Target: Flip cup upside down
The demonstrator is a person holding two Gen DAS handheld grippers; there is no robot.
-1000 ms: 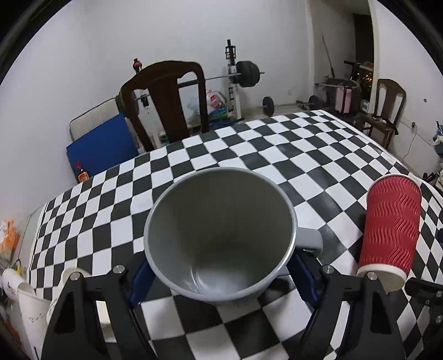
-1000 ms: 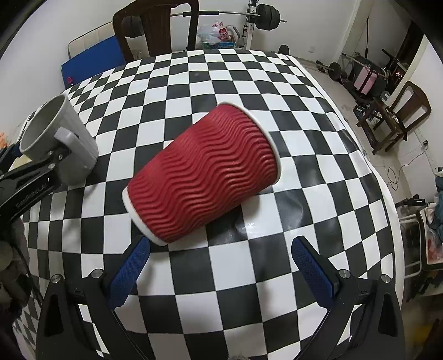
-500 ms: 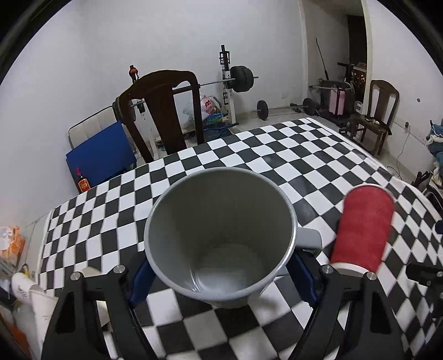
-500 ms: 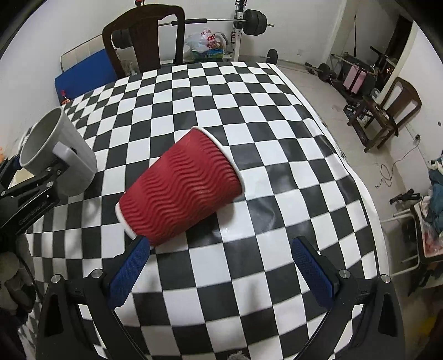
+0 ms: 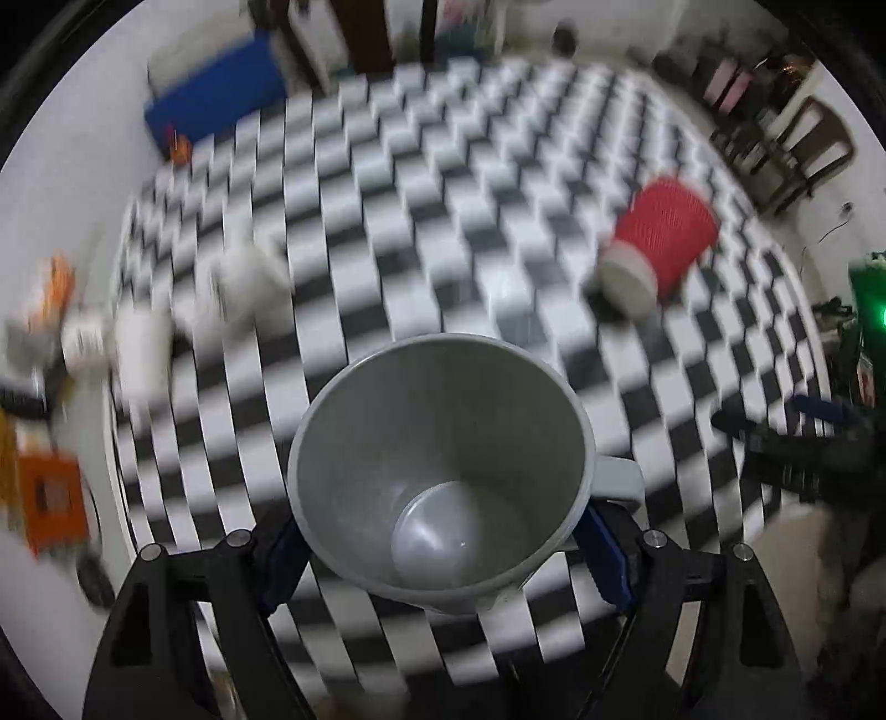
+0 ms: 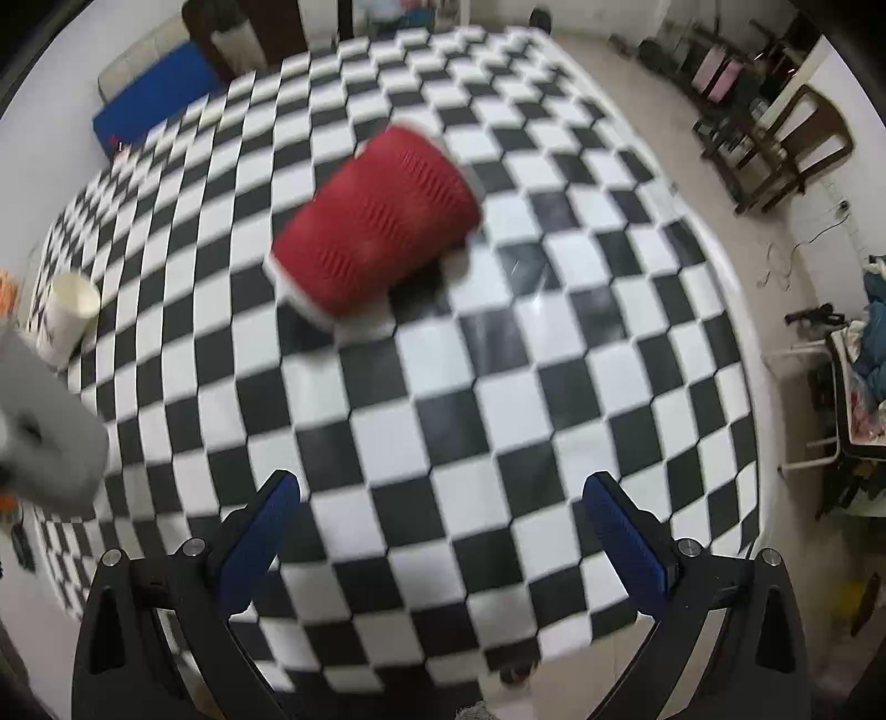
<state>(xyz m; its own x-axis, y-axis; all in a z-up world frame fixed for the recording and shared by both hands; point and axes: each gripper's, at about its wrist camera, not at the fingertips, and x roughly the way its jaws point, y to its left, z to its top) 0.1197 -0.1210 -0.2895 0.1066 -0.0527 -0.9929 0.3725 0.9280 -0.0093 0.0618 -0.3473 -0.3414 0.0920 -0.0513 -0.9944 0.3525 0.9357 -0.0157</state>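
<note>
My left gripper (image 5: 443, 548) is shut on a grey mug (image 5: 437, 465), held above the checkered table (image 5: 387, 232) with its mouth toward the camera and its handle to the right. The mug also shows at the left edge of the right wrist view (image 6: 50, 443). A red ribbed paper cup (image 6: 376, 232) lies on its side on the table, white base toward me; it shows in the left wrist view (image 5: 659, 238) at the right. My right gripper (image 6: 443, 531) is open and empty, held above the table well short of the red cup.
A white paper cup (image 6: 69, 313) stands near the table's left edge, with more white cups (image 5: 243, 277) and clutter beside it. A blue mat (image 6: 155, 105) and a dark chair (image 6: 266, 33) are beyond the far edge. Chairs (image 6: 797, 149) and gym gear stand at the right.
My left gripper has lifted and tipped downward with the mug, so the table now shows from above. My right gripper has pulled back and up from the red cup, which still lies on its side.
</note>
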